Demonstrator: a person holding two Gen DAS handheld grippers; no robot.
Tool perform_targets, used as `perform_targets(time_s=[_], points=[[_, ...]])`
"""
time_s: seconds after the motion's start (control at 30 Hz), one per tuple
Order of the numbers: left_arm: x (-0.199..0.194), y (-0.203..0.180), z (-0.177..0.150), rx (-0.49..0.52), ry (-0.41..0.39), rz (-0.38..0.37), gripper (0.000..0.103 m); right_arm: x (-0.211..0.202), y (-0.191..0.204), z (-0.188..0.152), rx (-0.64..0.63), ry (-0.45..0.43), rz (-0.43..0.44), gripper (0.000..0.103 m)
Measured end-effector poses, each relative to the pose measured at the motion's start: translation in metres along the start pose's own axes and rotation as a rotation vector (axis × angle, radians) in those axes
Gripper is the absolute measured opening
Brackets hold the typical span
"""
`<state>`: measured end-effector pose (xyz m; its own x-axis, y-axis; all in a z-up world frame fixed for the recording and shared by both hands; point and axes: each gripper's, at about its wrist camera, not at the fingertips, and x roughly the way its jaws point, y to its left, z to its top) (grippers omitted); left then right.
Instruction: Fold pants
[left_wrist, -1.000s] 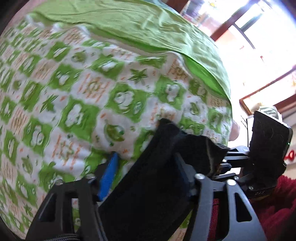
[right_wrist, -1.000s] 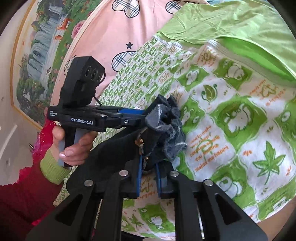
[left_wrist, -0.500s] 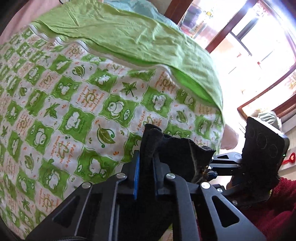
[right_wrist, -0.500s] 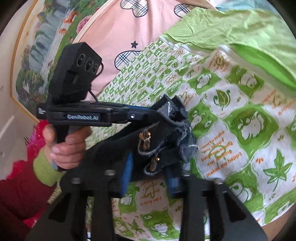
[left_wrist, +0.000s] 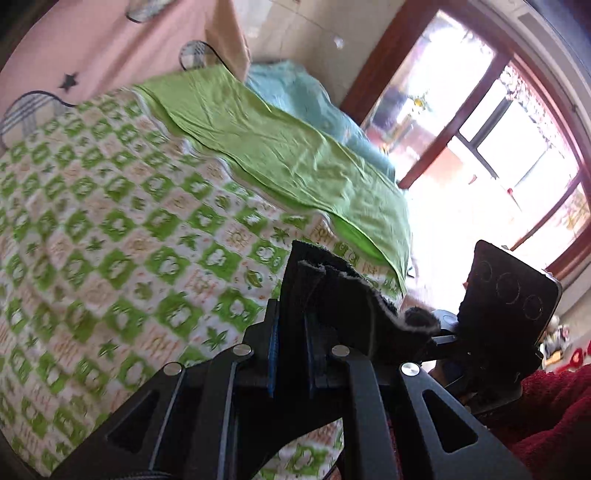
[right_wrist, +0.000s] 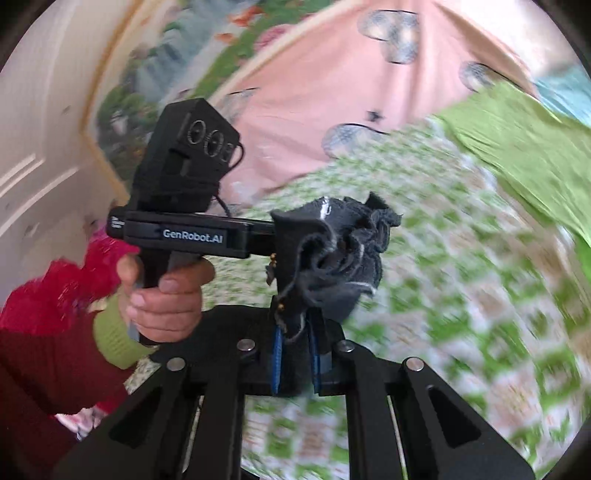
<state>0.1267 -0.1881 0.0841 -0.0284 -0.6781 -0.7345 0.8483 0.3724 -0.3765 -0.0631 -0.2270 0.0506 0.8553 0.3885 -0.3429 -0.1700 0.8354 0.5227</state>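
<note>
Now, at the left, the left claw (left_wrist: 291, 354) is clenched on a bunched edge of the dark pants (left_wrist: 332, 295), held above the bed's green-patterned sheet (left_wrist: 122, 229). Beside it to the right, the right claw (right_wrist: 295, 354) is closing, its blue pads (right_wrist: 276, 354) pinching the same pants, whose fabric bunches in a ruffle above them. A hand (right_wrist: 162, 295) with a red sleeve (right_wrist: 44, 332) holds the left tool.
</note>
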Motion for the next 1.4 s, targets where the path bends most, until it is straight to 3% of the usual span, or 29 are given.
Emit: perform_targets(time_s=[0.17,0.33,0.73,1.07,1.17,1.23,1.4], points=[[-0.041,0.02,-0.032,-0.082,-0.074,0.04,0.01,0.038,0.031,0.004,-0.095,0.071,0.074,0.013],[-0.062,0.046,-0.07,-0.207,-0.147,0.059,0.009,0.072,0.042,-0.003,-0.11,0.14,0.115,0.013],[-0.053,0.095,-0.16,-0.489,-0.212,0.123,0.007,0.128,0.047,-0.036,-0.139,0.333,0.109,0.014],[-0.051,0.121,-0.204,-0.634,-0.218,0.134,0.007,0.149,0.056,-0.048,-0.178,0.413,0.08,0.018],[-0.054,0.125,-0.214,-0.668,-0.222,0.143,0.007,0.151,0.056,-0.049,-0.176,0.427,0.087,0.026],[-0.056,0.127,-0.22,-0.684,-0.226,0.161,0.009,0.153,0.059,-0.05,-0.169,0.437,0.109,0.041],[-0.073,0.124,-0.236,-0.732,-0.261,0.2,0.009,0.154,0.07,-0.053,-0.194,0.451,0.127,0.048]])
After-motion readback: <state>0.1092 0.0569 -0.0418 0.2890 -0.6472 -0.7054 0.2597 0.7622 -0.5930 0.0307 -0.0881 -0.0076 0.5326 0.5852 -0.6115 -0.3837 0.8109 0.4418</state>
